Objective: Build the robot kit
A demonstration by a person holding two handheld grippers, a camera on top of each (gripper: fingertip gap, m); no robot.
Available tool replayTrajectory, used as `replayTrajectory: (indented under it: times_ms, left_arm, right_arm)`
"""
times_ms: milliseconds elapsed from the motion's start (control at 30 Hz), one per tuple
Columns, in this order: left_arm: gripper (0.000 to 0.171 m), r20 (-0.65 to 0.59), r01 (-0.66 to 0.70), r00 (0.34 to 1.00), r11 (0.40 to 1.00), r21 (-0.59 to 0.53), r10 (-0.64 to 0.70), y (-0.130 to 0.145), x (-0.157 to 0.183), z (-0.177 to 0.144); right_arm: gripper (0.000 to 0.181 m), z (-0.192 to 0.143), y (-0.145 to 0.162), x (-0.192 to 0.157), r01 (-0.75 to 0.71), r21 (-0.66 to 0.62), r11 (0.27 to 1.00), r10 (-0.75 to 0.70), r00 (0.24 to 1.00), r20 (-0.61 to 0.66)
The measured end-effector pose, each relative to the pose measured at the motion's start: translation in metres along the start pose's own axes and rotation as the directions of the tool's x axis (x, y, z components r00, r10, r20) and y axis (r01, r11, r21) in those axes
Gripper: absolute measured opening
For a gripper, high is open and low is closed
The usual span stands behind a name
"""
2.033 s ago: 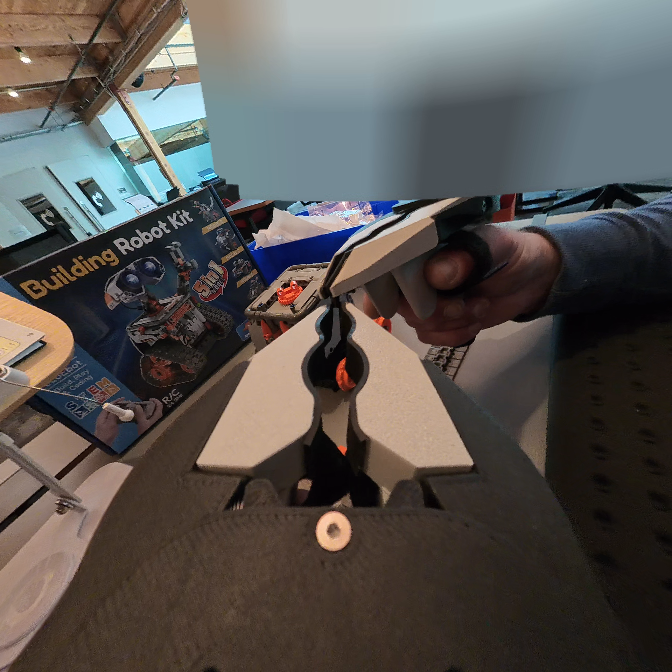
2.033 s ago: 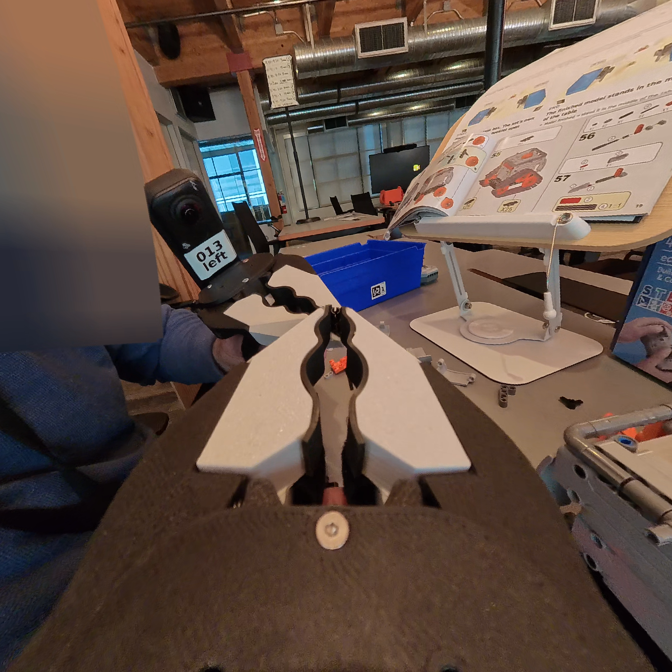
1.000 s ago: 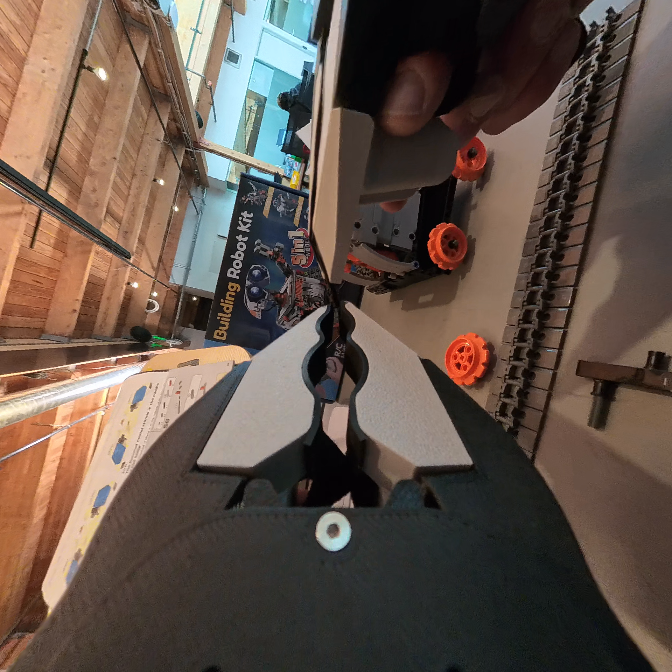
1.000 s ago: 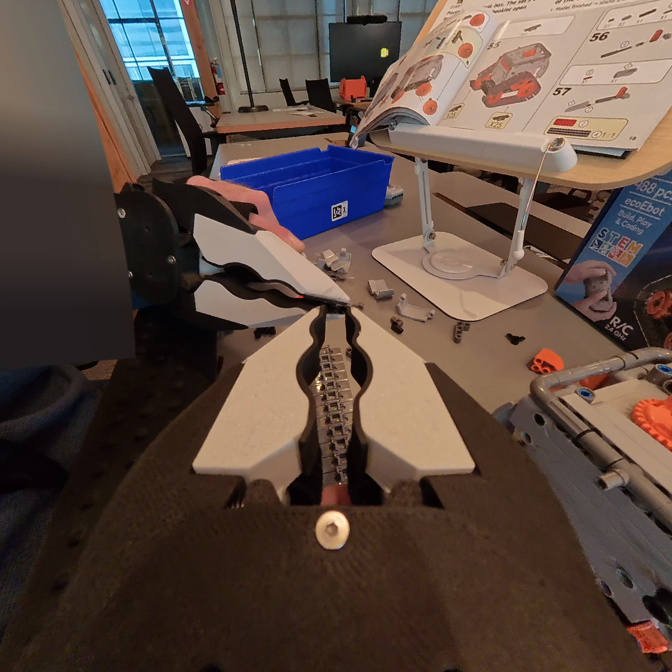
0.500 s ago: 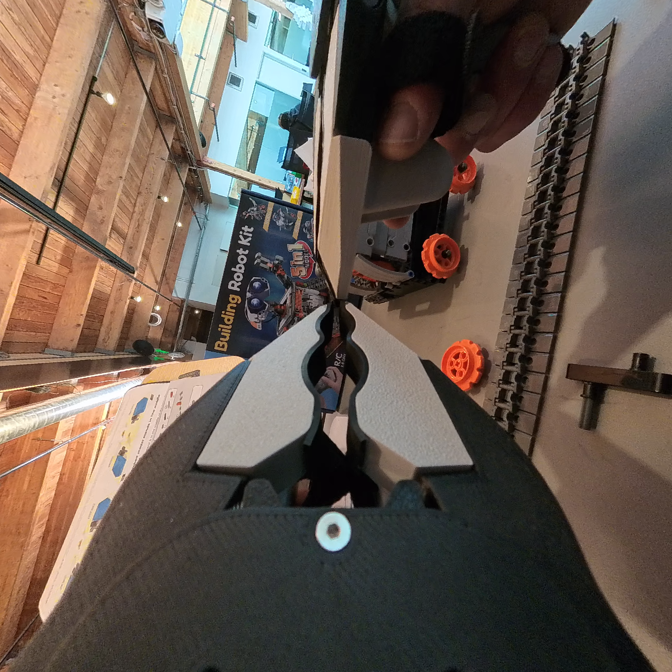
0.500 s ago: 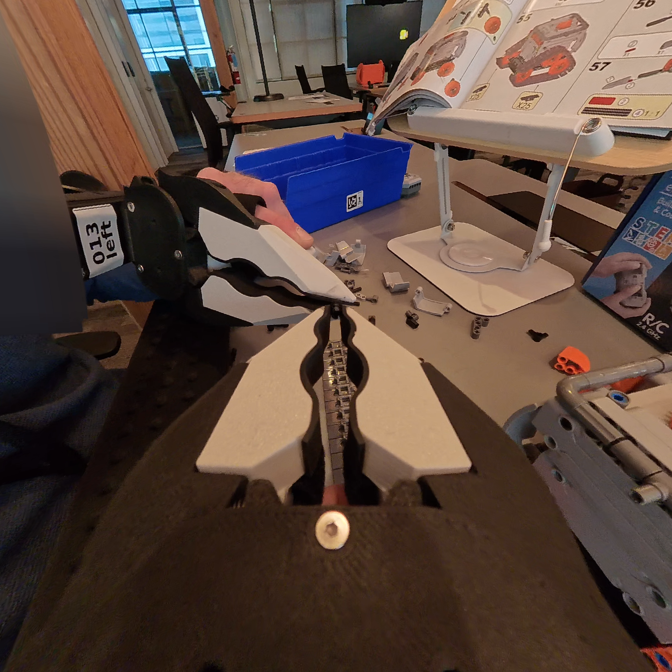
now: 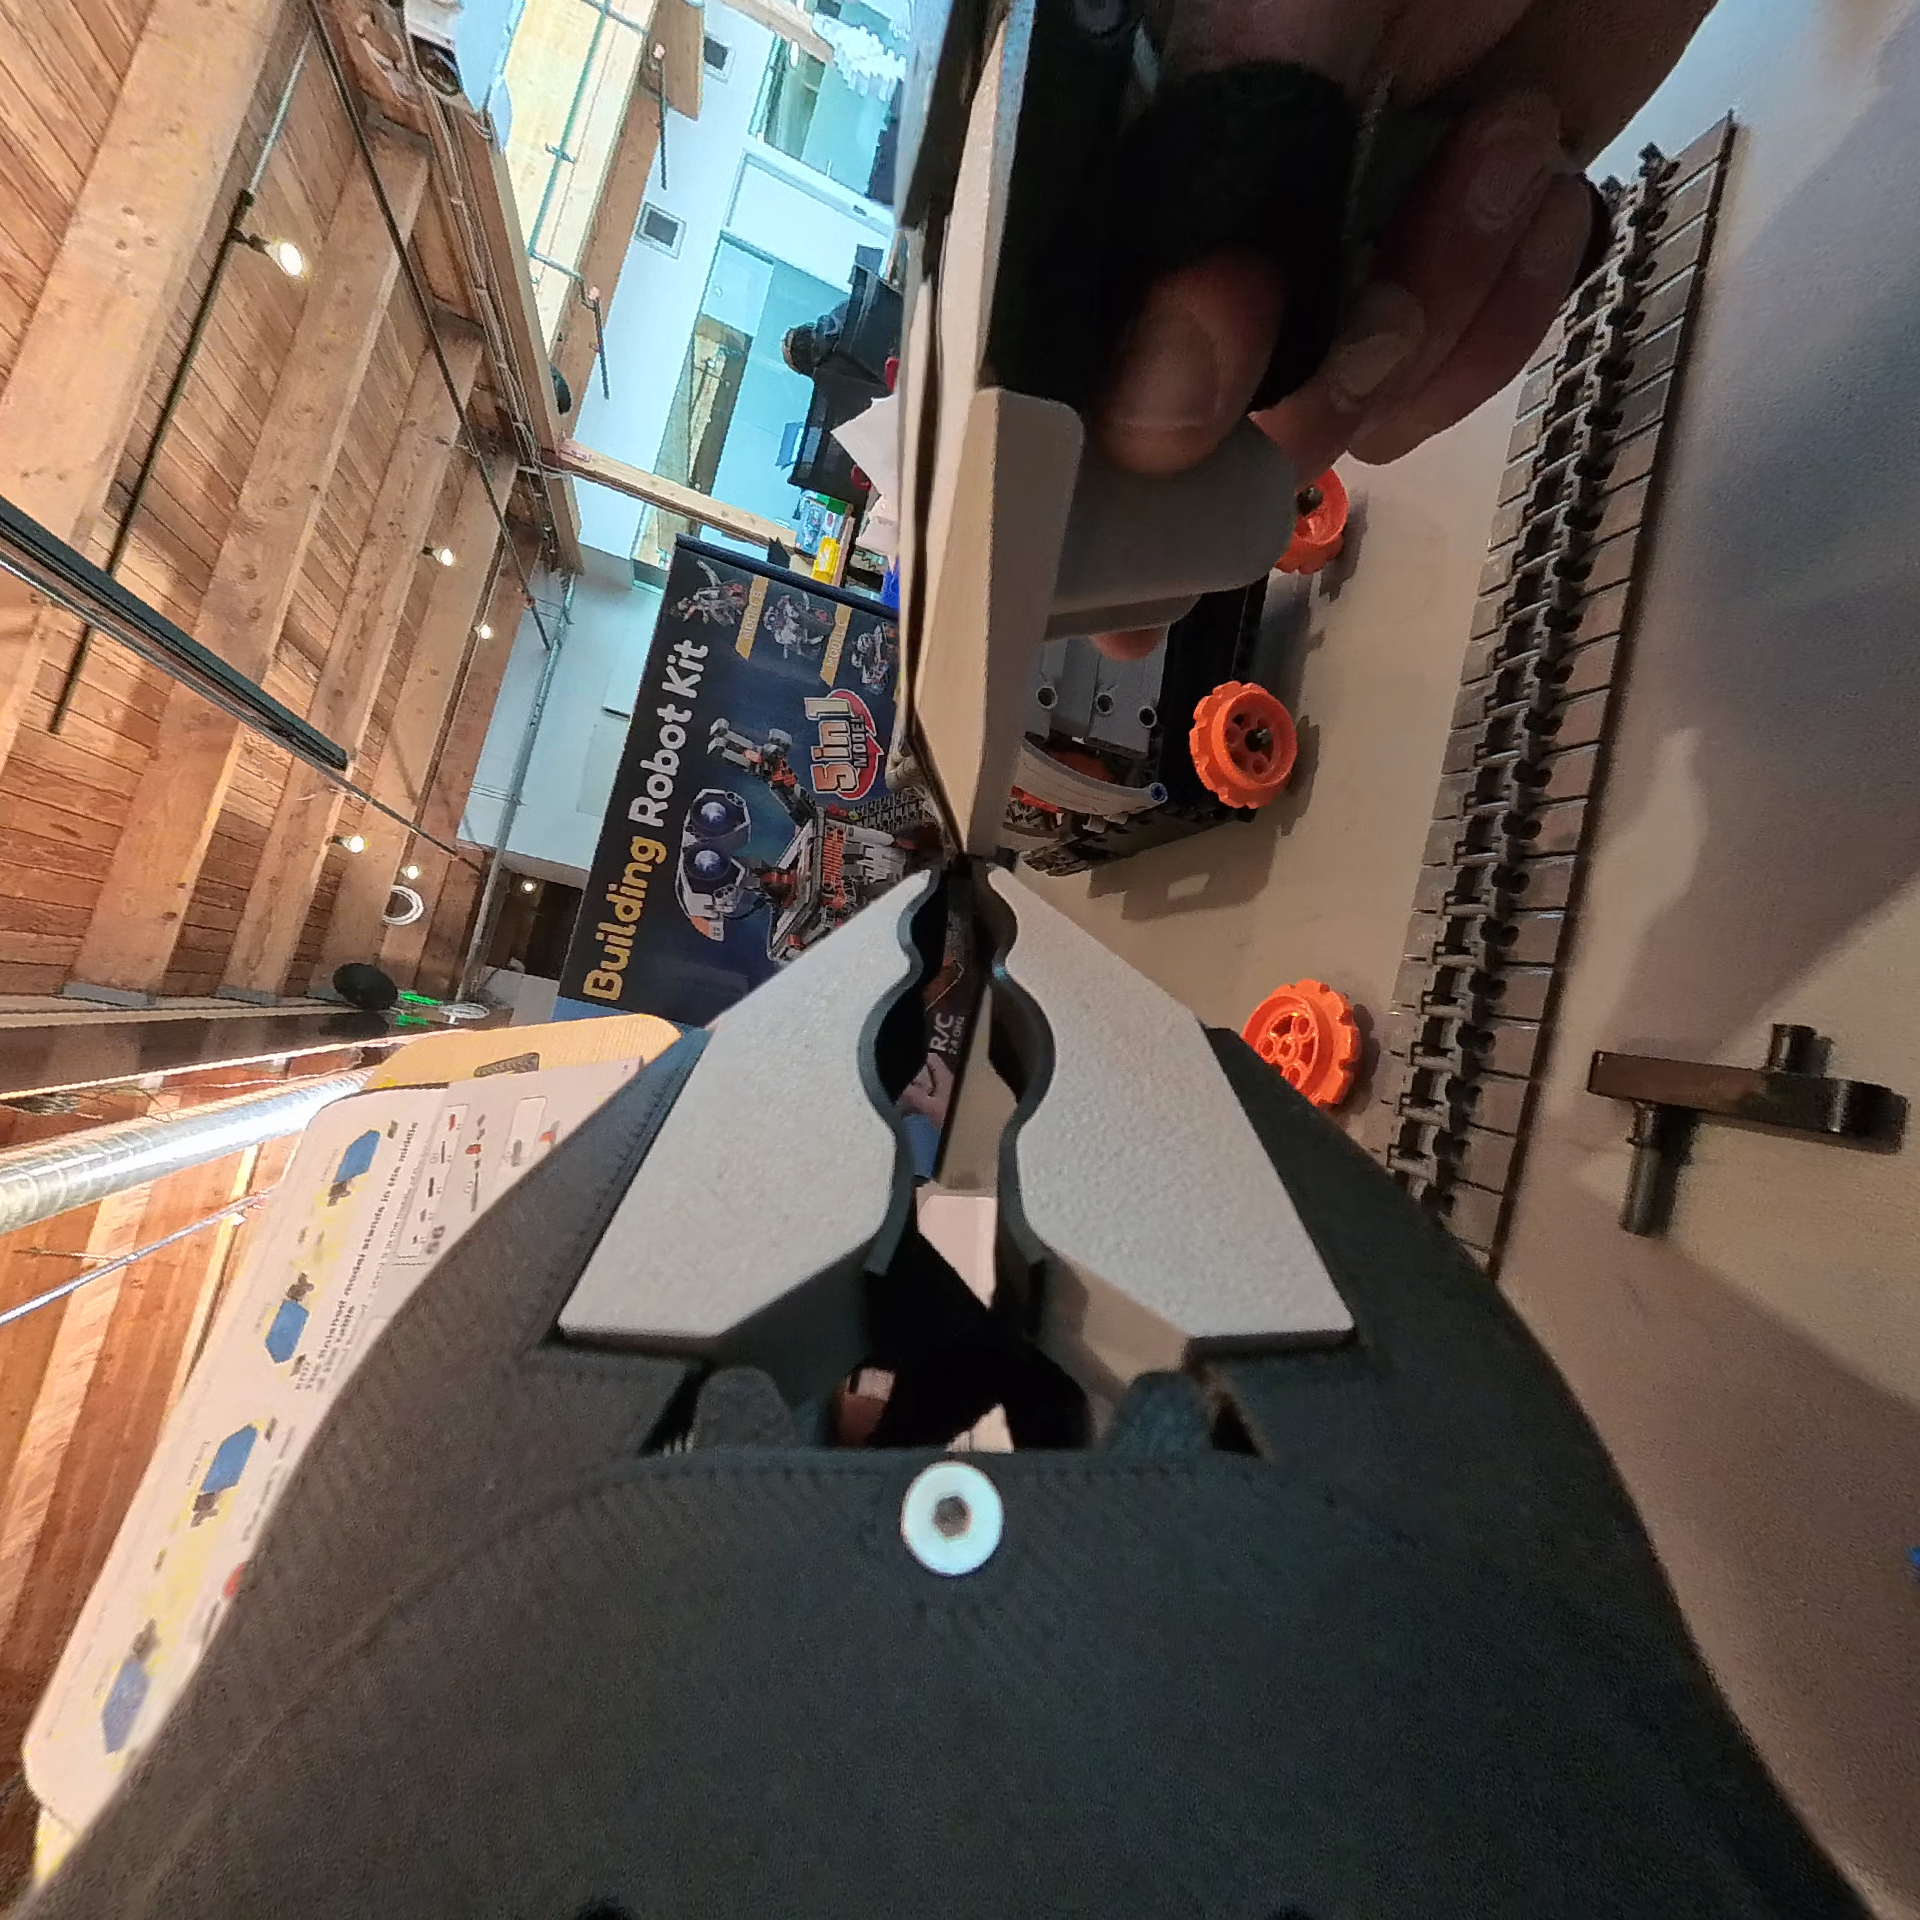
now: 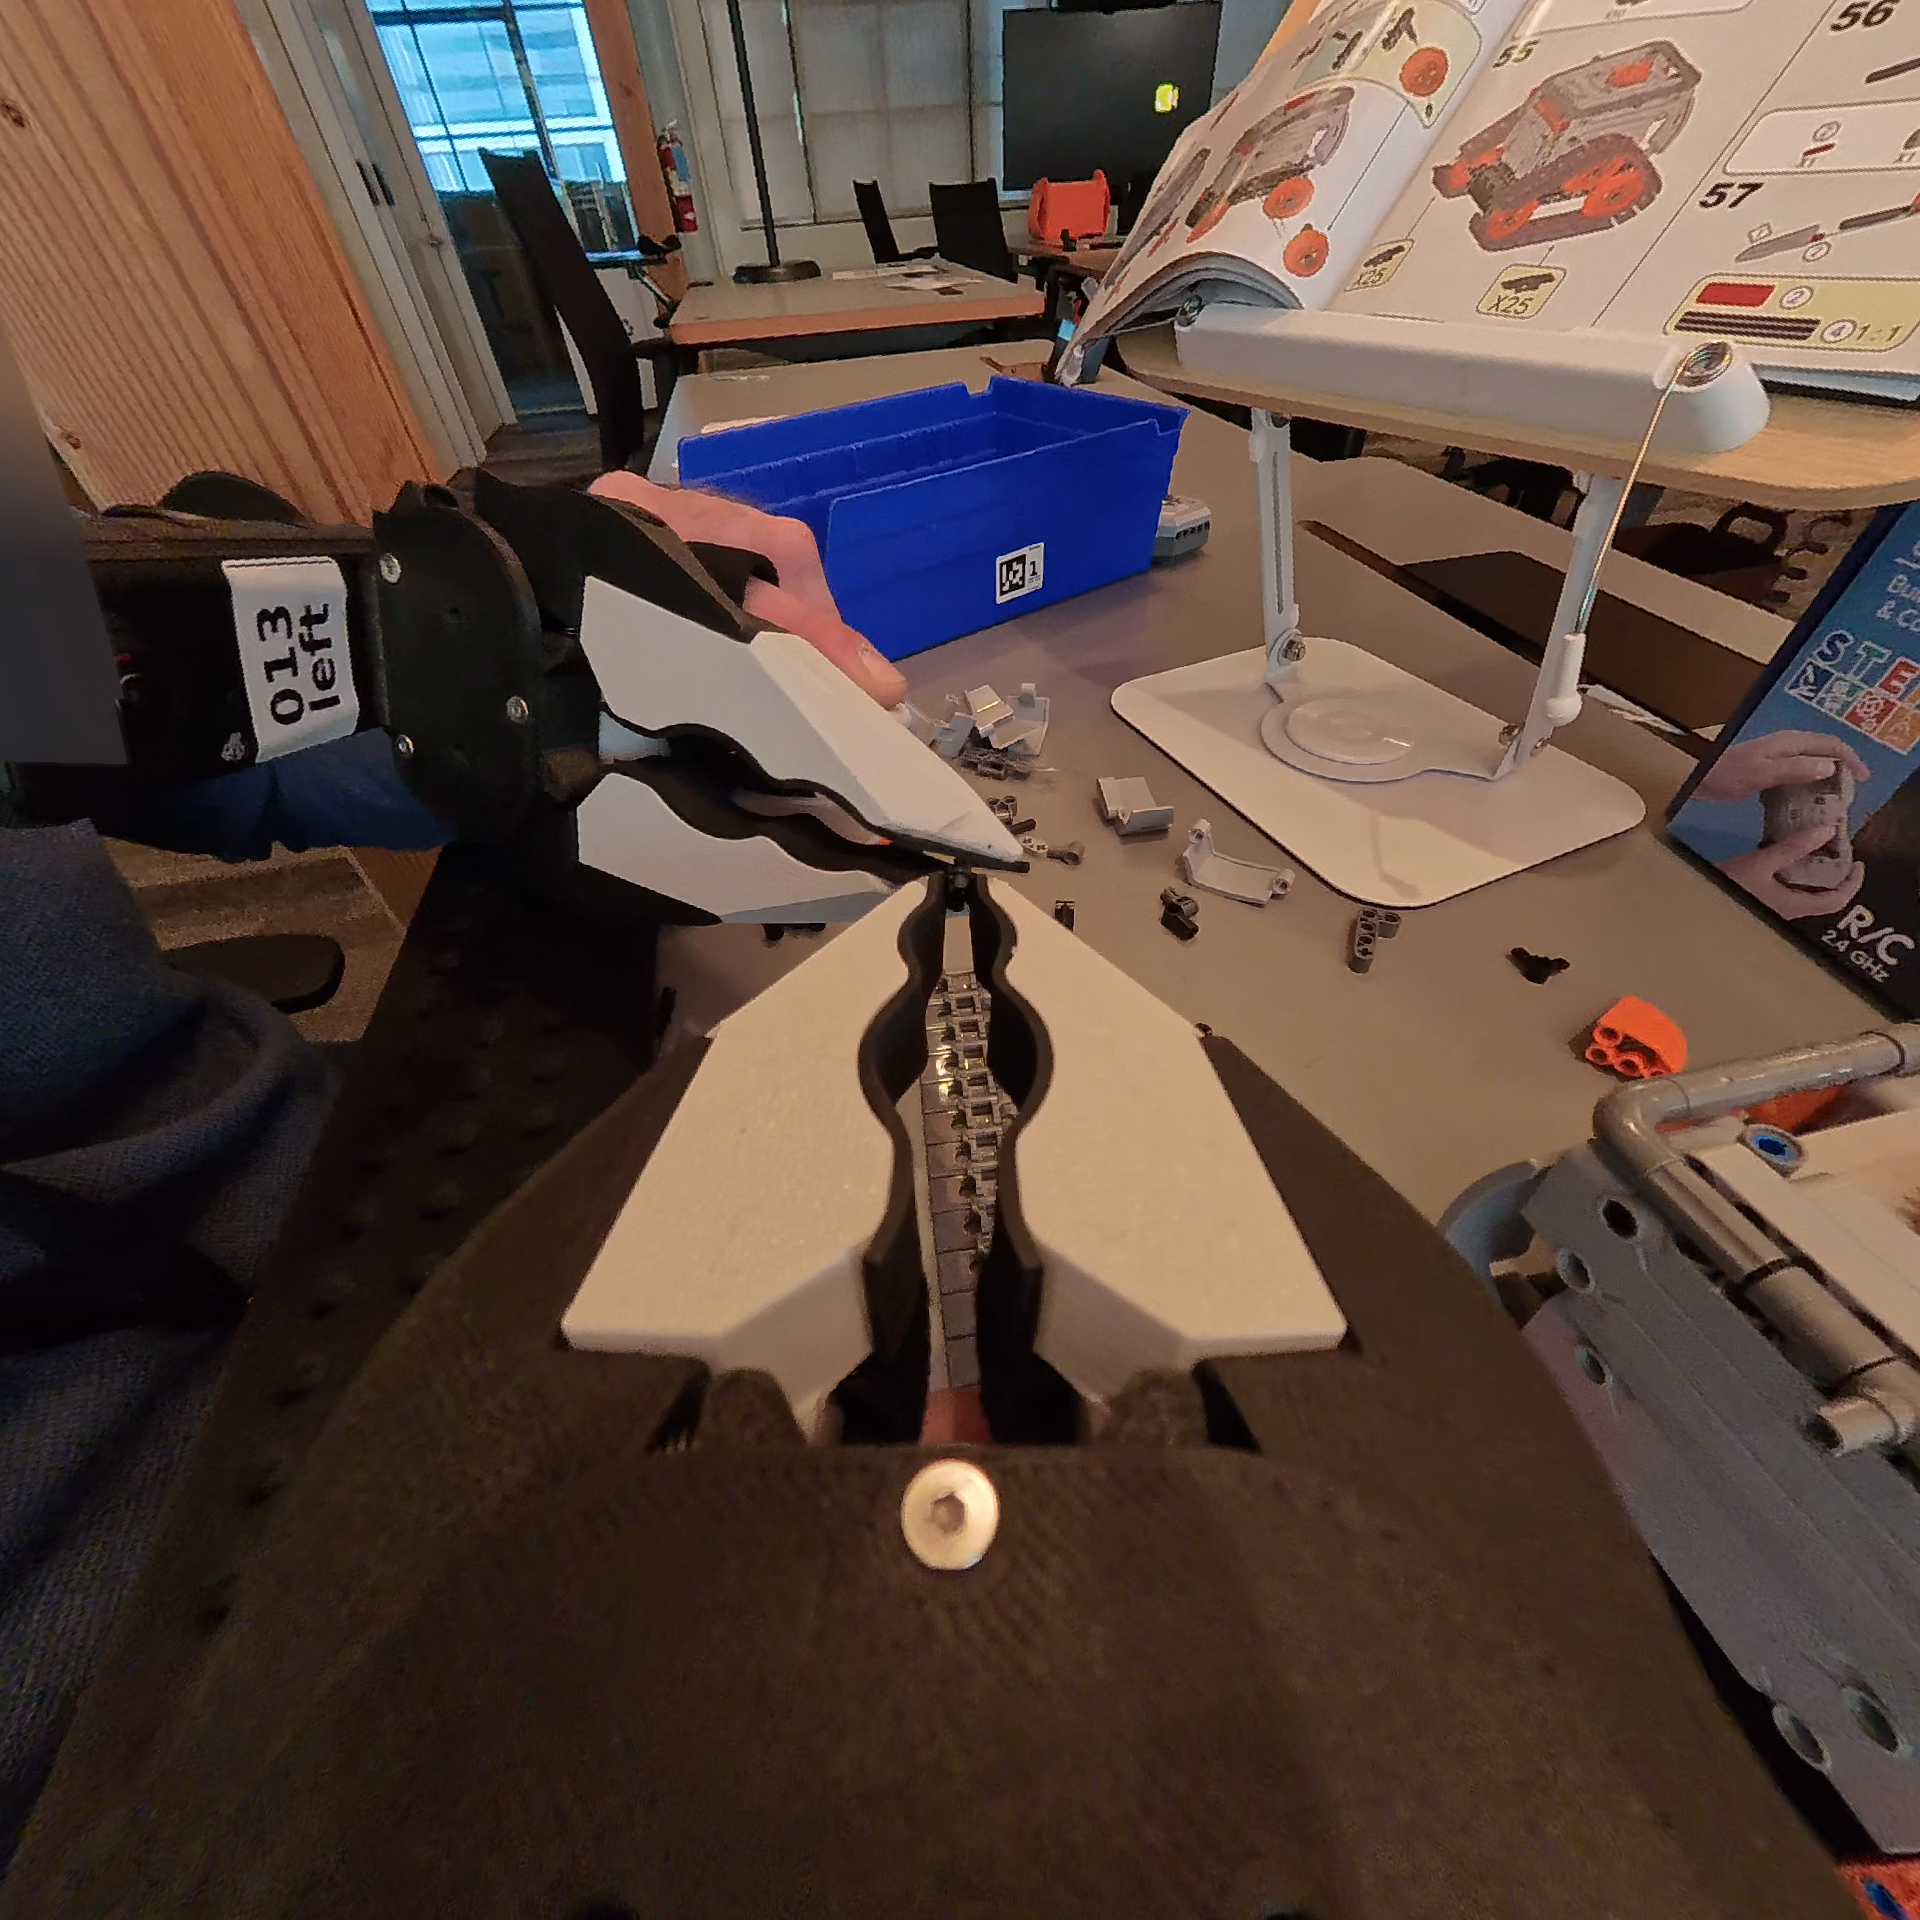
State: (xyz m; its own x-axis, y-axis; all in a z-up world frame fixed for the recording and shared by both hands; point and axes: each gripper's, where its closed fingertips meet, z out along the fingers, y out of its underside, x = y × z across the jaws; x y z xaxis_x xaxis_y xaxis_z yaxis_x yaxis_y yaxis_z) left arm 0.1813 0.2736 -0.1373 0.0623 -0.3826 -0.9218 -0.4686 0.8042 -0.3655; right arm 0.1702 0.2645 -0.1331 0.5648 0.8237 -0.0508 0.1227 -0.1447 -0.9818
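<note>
Where wooden walls (image 8: 208, 260) rise, parts litter the grey table (image 8: 1455, 1039).

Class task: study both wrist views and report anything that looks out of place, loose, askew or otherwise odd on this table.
Small grey and black parts lie scattered loose on the table beside the empty blue bin. One orange wheel lies apart from the partly built vehicle. Nothing looks damaged.

Matt grey table top (image 8: 1299, 1039); glossy blue plastic bin (image 8: 987, 488); rough grainy white plastic gripper fingers (image 8: 748, 1174)
</note>
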Motion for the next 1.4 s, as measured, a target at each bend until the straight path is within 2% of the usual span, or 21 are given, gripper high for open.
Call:
replayTrajectory:
  times_ms: [367,533,800,1400]
  left_arm:
    - [0.016,-0.049,0.127,0.991,0.992,-0.006,-0.127,0.013,-0.001,-0.003]
    - [0.02,-0.118,0.173,0.978,0.985,-0.015,-0.173,0.022,0.007,-0.007]
    - [0.02,-0.191,0.196,0.961,0.98,-0.04,-0.2,0.035,0.02,-0.011]
    - [0.02,-0.235,0.24,0.939,0.968,-0.072,-0.251,0.043,0.025,-0.012]
  right_arm:
    - [0.002,-0.006,-0.003,0.01,-0.001,0.025,1.0,0.002,1.0,-0.028]
    - [0.002,-0.009,-0.003,0.014,-0.001,0.026,1.0,0.002,0.999,-0.043]
    - [0.001,-0.01,0.0,0.018,-0.002,0.02,1.0,0.003,0.999,-0.052]
    - [0.002,-0.011,-0.001,0.02,0.014,0.015,1.0,-0.013,0.998,-0.066]
